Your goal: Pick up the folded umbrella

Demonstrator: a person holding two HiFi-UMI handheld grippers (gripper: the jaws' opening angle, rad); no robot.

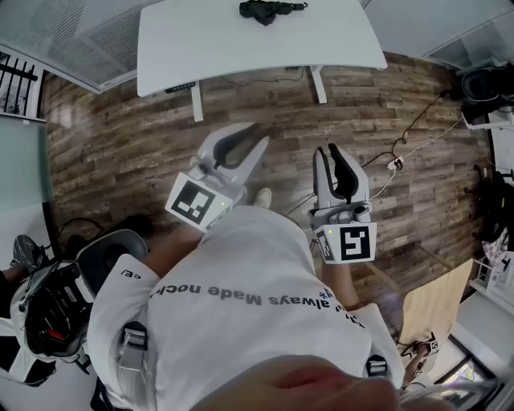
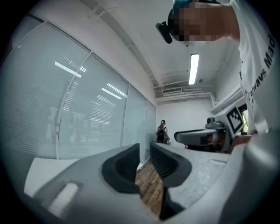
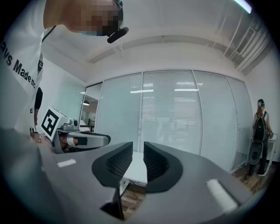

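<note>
Both claws are seen closed and empty, the left claw (image 1: 260, 133) and the right claw (image 1: 332, 150) well short of the worktop (image 1: 241, 44). The folded umbrella (image 1: 267, 10) is laid near the worktop's far edge. It is judged light, its soft fabric bunched over a stiff core, and best gripped across its middle.

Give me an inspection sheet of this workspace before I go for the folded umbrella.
Surface: white rectangular table, bare apart from the umbrella.
Job's things: dark folded umbrella lies on the table's far part, untouched.
Clutter: nothing seen on the table.
Grippers: left gripper and right gripper both shut, empty, short of the table.
Cables: thin cables cross the wooden plank floor at right.
Surroundings: glass walls with blinds; a person standing aside.
</note>
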